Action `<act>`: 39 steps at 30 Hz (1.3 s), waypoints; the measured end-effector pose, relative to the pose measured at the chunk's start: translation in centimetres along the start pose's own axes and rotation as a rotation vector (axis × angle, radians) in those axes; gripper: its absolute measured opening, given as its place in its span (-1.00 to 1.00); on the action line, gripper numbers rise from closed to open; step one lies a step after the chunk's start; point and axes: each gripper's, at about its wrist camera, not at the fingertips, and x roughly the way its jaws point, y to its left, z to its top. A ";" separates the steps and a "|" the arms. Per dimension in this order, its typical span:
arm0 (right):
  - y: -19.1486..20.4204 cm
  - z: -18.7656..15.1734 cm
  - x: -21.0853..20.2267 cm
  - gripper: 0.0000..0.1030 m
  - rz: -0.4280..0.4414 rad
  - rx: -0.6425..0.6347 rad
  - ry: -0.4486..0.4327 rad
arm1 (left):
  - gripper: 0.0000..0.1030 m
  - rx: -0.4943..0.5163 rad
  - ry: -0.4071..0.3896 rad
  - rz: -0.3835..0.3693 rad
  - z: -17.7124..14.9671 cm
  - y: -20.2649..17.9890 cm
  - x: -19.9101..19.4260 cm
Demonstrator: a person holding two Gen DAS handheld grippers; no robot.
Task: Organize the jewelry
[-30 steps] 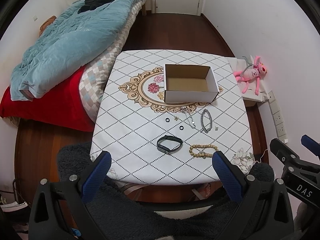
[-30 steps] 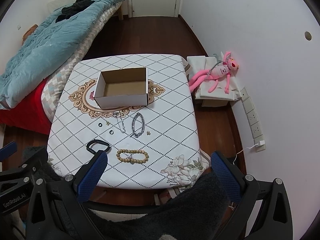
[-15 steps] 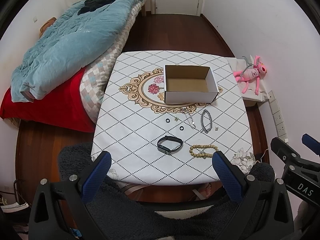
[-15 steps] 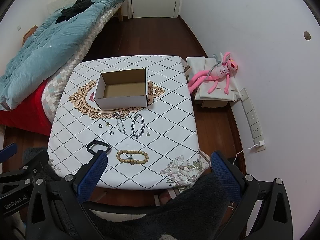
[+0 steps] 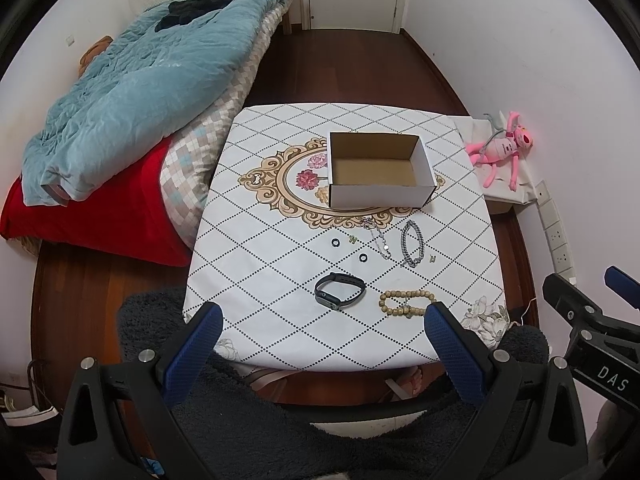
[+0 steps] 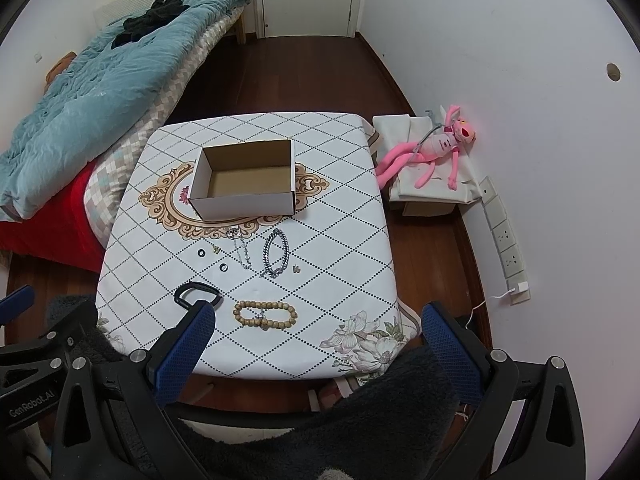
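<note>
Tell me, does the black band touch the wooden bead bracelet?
Apart. In the left wrist view, the black band and the wooden bead bracelet lie side by side with bare tablecloth plainly between them.

I count 1 cardboard box (image 5: 380,168), 1 black band (image 5: 340,289), 1 wooden bead bracelet (image 5: 406,303), 1 chunky silver chain (image 5: 412,243), 1 thin silver chain (image 5: 378,236), 2 small black rings (image 5: 335,243) (image 5: 363,258), 2 tiny charms (image 5: 352,239) (image 5: 433,258). Approx 8 jewelry pcs on 1 table (image 5: 280,240). Also 1 pink plush toy (image 5: 502,148).
</note>
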 end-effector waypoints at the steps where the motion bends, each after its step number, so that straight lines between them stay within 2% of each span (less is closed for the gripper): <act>1: 0.0 0.1 -0.1 1.00 0.001 0.000 -0.001 | 1.00 0.000 -0.002 0.000 0.0 0.0 -0.1; 20: 0.1 0.5 -1.2 1.00 -0.008 -0.006 -0.018 | 1.00 0.003 -0.011 -0.012 0.5 -0.1 -0.8; 25: -0.4 0.8 -0.5 1.00 -0.004 0.016 -0.029 | 1.00 0.017 -0.013 -0.008 1.0 -0.4 0.5; 29: -0.9 1.3 2.4 1.00 -0.003 0.059 -0.025 | 0.99 0.032 -0.022 0.004 1.8 -0.3 3.2; 33: -1.5 1.5 7.4 1.00 0.002 0.110 0.032 | 0.99 0.052 0.015 0.027 2.3 0.0 7.5; 36: -1.1 0.7 12.3 0.95 0.000 0.119 0.111 | 0.98 0.068 0.058 0.038 2.1 0.1 11.1; 37: -0.9 0.3 14.4 0.83 -0.005 0.114 0.153 | 0.91 0.070 0.076 0.037 1.9 0.2 12.0; 38: -0.6 -0.3 16.4 0.68 -0.004 0.108 0.192 | 0.72 0.073 0.098 0.036 1.7 0.2 13.4; 39: -0.3 -0.8 17.8 0.64 -0.007 0.109 0.218 | 0.62 0.074 0.126 0.039 1.4 0.3 15.0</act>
